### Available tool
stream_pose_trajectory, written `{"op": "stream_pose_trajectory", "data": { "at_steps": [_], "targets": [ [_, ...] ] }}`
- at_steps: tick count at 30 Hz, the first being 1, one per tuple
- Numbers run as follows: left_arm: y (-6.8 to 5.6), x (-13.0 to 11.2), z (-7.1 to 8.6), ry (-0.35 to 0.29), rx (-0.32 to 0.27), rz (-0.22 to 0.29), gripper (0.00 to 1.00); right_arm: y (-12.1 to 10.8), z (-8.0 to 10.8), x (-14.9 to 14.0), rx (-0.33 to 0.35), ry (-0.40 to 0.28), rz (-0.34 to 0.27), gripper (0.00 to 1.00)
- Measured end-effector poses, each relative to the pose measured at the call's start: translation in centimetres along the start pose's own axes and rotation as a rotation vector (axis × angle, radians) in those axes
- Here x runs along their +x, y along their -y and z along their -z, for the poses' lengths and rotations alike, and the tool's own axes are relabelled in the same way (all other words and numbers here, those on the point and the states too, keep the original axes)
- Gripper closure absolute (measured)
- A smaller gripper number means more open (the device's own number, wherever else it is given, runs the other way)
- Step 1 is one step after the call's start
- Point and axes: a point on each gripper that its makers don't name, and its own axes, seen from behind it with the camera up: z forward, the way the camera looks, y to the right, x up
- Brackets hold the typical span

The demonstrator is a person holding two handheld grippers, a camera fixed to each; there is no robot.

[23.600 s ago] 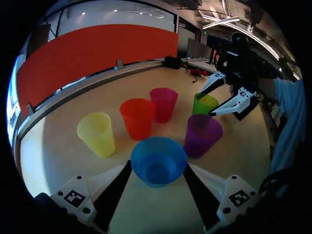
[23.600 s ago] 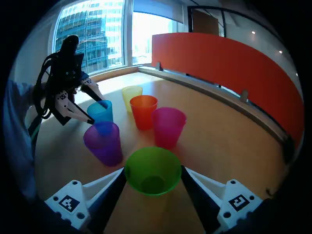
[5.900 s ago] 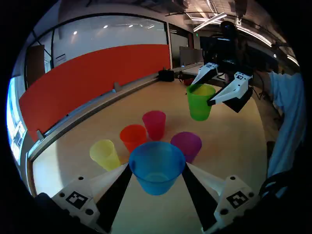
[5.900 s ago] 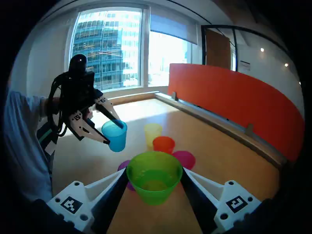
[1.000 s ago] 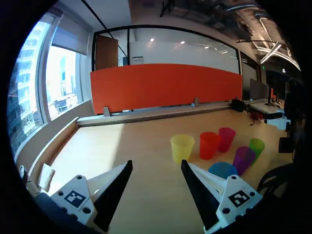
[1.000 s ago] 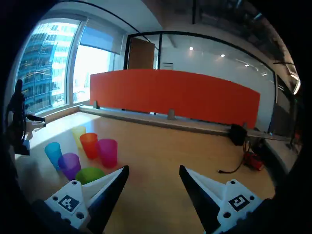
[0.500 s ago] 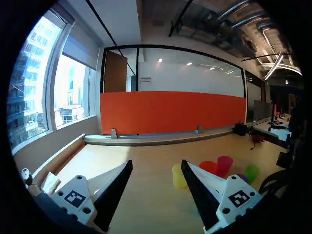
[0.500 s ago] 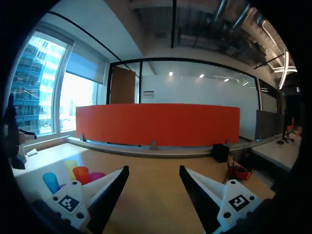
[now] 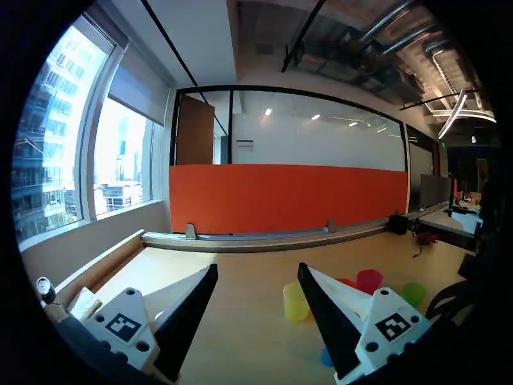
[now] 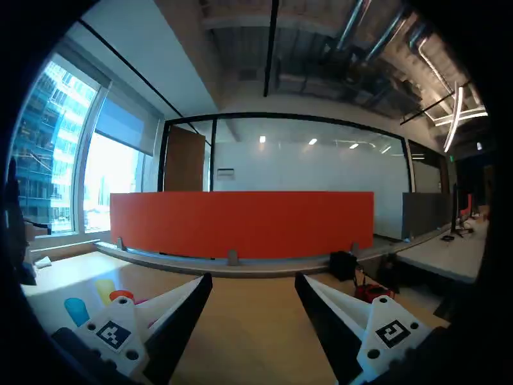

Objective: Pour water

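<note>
Low on the right of the left gripper view, the cups stand clustered on the wooden tabletop (image 9: 256,333). A yellow cup (image 9: 295,302) sits just beside the right-hand finger, with a magenta cup (image 9: 369,280) and a green cup (image 9: 413,294) beyond it. A red cup (image 9: 346,282) is mostly hidden behind that finger, and a sliver of a blue cup (image 9: 327,357) shows at its lower edge. The left tongs (image 9: 257,265) are spread wide with nothing between them — the cups lie off to their side, untouched. In the right gripper view the right tongs (image 10: 252,276) are likewise spread and hold nothing. There the blue cup (image 10: 76,310), yellow cup (image 10: 104,289) and red cup (image 10: 120,296) peek out at the lower left, beside the left-hand finger. An orange partition (image 9: 288,197) runs along the tabletop's far edge.
</note>
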Motion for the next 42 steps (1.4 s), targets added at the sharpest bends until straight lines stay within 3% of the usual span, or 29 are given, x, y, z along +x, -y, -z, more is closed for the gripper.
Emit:
{"op": "stream_pose_trajectory", "data": {
  "at_steps": [9,21,27,33,42],
  "targets": [
    [-0.6,-1.4,0.5,-0.026,0.031,-0.007,0.08,0.6,0.7,-0.4,-0.001,-0.019,0.002,0.00],
    [-0.7,-4.6,1.1,-0.054,0.084,-0.030,0.08,0.4,1.5,-1.0,-0.013,-0.033,-0.055,0.00],
    [-1.2,-6.2,1.1,-0.051,0.081,-0.010,0.08,0.3,1.9,-1.7,-0.021,-0.031,-0.076,0.01],
    [-1.6,-7.6,1.1,-0.049,0.081,-0.035,0.08,-0.1,2.2,-3.0,-0.042,-0.017,-0.100,0.01],
    [-1.4,-8.9,1.0,-0.060,0.088,-0.035,0.08,-0.7,2.6,-3.7,-0.054,-0.011,-0.122,0.01]
  ]
}}
